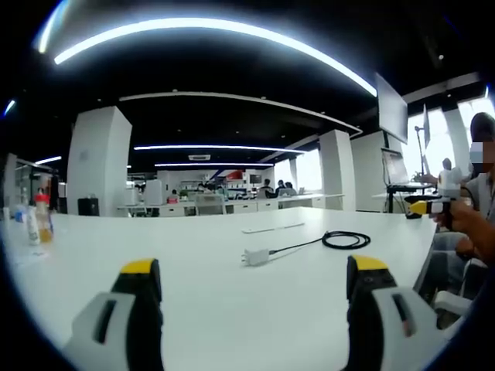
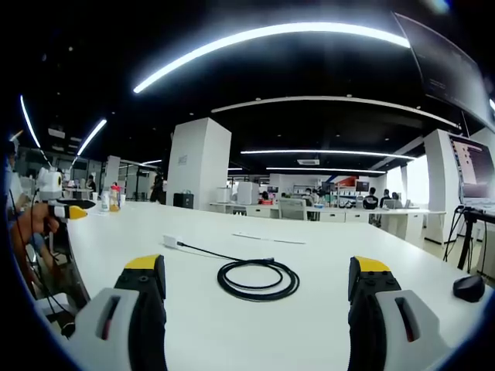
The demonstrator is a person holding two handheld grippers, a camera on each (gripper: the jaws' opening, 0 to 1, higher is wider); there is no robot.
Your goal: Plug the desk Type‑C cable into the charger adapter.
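In the left gripper view my left gripper hangs over a smooth white table, its two jaws spread wide with nothing between them, each one black with a yellow tip and a pale grey shell. Ahead of them lies one small white blocky charger, and a thin black cable reaches it and ends in one round coil farther right; whether the plug is seated I cannot tell. A flat white strip lies beyond. At the far left edge stand a few bottles. At the right my other hand holds the right gripper, yellow-tipped. In the right gripper view my right gripper also has its two jaws wide apart and empty. Between and beyond them sits the one glossy black cable, wound into a loose round coil, its tail running left to the white charger. A dark rounded mouse rests on the table at the right, and the left gripper shows at the left edge
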